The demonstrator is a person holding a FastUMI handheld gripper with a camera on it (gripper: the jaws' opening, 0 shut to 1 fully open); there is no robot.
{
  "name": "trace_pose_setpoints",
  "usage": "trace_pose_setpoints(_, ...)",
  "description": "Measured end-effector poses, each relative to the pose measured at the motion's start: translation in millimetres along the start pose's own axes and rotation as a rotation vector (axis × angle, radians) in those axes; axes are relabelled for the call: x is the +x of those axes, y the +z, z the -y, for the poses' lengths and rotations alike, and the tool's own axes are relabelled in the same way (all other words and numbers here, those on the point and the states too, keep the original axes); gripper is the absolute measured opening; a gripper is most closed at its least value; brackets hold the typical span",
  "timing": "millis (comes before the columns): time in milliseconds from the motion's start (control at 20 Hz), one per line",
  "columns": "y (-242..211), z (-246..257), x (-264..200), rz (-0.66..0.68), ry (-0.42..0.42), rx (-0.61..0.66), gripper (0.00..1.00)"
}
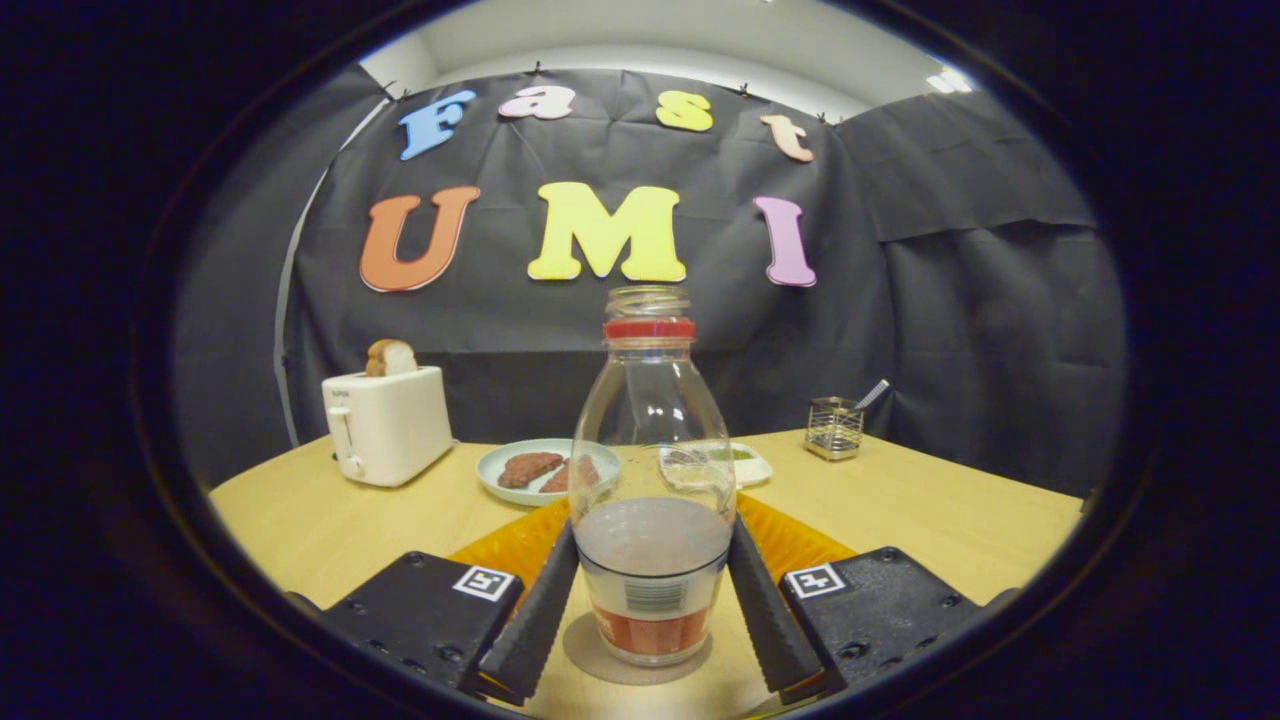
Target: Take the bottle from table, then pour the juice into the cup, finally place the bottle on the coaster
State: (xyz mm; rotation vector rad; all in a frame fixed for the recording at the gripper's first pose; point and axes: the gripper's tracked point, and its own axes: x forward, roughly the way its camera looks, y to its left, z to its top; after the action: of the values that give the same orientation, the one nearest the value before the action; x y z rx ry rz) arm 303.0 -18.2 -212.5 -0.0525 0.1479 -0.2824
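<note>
A clear bottle [650, 430] with a red neck ring and no cap stands upright between my fingers. A shallow layer of red juice lies in its bottom, under a label band. Its base rests on a round grey coaster [588, 655] on the wooden table [930, 510]. My gripper [653, 528] is shut on the bottle, with both fingers against its lower sides. Just behind the bottle lies a ribbed orange piece [505, 548], either a mat or a dish; I cannot tell which.
Beyond the bottle sits a pale green plate [500, 482] with brown food and a small white dish [748, 462]. A white toaster [385, 425] with a bread slice stands at the back left. A wire holder [833, 428] with a utensil stands at the back right.
</note>
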Motion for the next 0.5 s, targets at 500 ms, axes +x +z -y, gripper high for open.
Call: trace_pose_setpoints(500,-10.3,-9.6,-9.2,-0.017,-0.018,0.029,0.84)
